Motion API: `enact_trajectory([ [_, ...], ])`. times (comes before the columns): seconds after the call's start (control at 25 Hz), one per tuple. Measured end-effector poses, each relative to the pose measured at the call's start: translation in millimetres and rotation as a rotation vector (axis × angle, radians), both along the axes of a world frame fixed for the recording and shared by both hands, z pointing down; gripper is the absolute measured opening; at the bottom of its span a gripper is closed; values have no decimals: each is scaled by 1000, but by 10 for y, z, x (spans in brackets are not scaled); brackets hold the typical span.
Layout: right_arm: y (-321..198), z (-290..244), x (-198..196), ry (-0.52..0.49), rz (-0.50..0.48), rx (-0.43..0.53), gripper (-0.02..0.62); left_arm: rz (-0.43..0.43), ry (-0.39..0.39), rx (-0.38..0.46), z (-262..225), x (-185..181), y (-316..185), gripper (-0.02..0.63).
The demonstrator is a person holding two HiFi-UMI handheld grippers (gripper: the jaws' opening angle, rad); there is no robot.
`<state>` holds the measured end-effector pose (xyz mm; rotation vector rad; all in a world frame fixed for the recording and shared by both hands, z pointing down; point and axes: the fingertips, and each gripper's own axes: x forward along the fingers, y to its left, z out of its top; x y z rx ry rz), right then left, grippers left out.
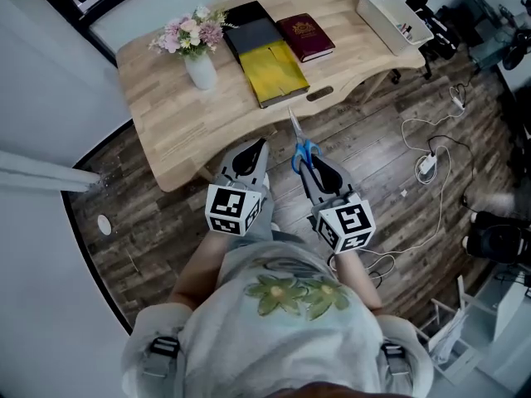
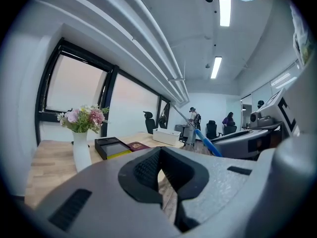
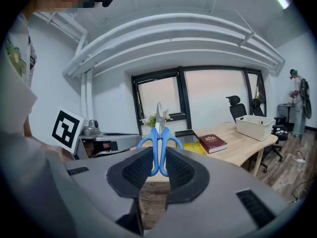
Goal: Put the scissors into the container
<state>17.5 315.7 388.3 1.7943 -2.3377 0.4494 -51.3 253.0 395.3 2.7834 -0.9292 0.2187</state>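
Note:
My right gripper [image 1: 311, 166] is shut on the blue-handled scissors [image 1: 303, 149], and their blades point up toward the table's near edge. In the right gripper view the pads clamp the handles of the scissors [image 3: 159, 143] between them, blades upright. The white container [image 1: 390, 15] sits on the far right end of the wooden table [image 1: 166, 114] and shows at the right as the container [image 3: 255, 128]. My left gripper [image 1: 251, 152] hangs beside the right one, shut with nothing in it. From the left gripper view the scissors [image 2: 208, 144] show at the right.
On the table stand a white vase of flowers [image 1: 199, 65], a black and yellow book [image 1: 265, 52] and a maroon book [image 1: 305, 37]. Cables and a power strip [image 1: 427, 164] lie on the wood floor at the right. Office chairs and people are far off.

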Motion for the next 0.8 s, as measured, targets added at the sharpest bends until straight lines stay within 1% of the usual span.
enact_trajectory([
  [0.16,-404,58,138,1,0,-10,77,8,0,-13,63,146,-420,5],
  [0.4,-1125,34,331,23,-26,-14,77,15,3,-21,58,360,-1142,5],
  [0.64,-1715,22,465,35,-33,-15,77,18,2,-28,71,463,-1710,5],
  [0.8,-2005,117,487,66,-70,-35,77,13,1,-29,72,476,-2017,5],
])
